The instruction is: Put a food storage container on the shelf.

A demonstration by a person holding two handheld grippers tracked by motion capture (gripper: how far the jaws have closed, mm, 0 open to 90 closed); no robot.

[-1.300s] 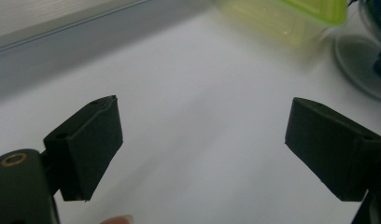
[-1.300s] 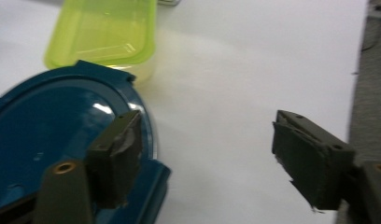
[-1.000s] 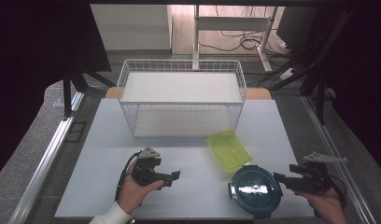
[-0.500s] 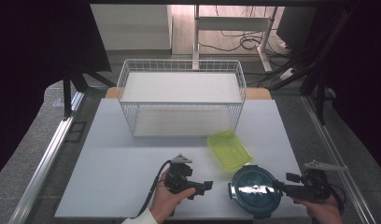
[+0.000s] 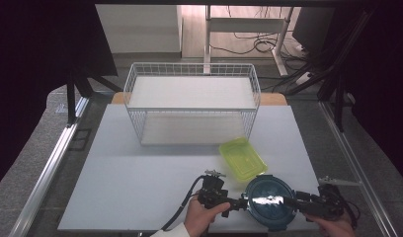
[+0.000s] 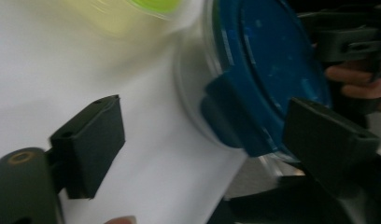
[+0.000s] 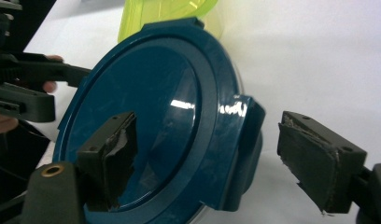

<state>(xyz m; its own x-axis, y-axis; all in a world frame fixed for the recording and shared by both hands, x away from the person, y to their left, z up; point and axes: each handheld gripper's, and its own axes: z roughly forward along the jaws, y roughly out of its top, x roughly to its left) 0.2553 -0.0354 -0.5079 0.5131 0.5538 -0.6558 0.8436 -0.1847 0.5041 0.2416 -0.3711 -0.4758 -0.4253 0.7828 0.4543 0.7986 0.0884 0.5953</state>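
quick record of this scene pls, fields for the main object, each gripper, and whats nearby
main object: round blue-lidded container at the table's near edge
left gripper: jaws open astride the lid's left latch tab, just been closing a little
right gripper: jaws open astride the right latch tab
nearby: yellow-green tub just behind, white wire basket farther back
surface: white table

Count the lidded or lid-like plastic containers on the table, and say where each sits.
2. The round blue-lidded container sits at the near edge between both grippers; the yellow-green rectangular container lies just beyond it, in front of the wire basket.
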